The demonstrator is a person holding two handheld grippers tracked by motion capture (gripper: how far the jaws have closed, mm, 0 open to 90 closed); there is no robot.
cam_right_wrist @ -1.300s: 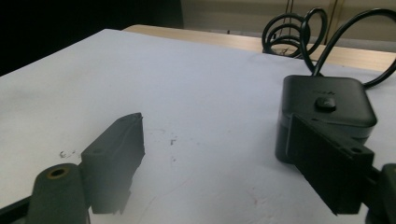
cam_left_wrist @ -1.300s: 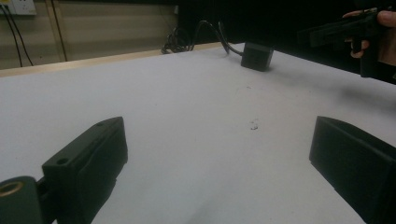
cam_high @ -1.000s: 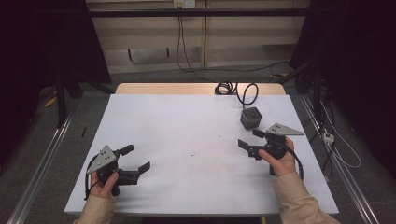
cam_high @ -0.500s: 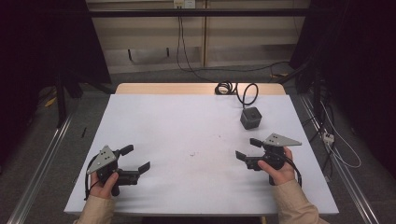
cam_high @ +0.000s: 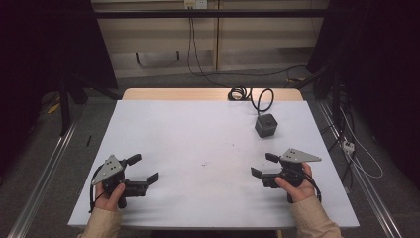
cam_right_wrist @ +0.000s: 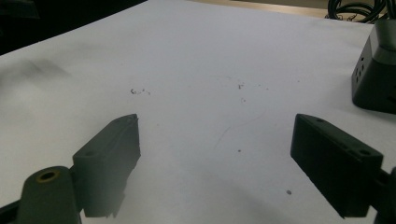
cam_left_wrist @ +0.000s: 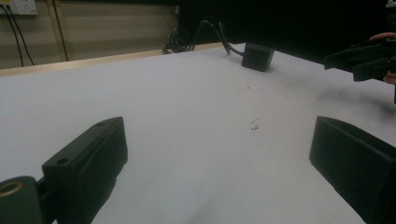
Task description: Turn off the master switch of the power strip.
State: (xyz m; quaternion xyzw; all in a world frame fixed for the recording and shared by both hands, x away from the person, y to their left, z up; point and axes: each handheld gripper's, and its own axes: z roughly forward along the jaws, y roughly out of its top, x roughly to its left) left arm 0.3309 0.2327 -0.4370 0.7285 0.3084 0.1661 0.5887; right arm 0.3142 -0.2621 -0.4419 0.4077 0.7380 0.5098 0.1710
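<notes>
Both grippers — left gripper [cam_high: 145,168], right gripper [cam_high: 263,165] — jaws spread wide over table [cam_high: 198,134]

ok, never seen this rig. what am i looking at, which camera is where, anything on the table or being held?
No robot here: a person holds a two-jaw hand tool in each hand. The high view looks down on a white table, with the left gripper and the right gripper near the front edge. The other two pictures come from cameras riding on each gripper, looking out between its own black jaws. Both sets of jaws stand wide apart and hold nothing. On the table sits a small dark box with a coiled cable behind it, plus a few faint marks.
</notes>
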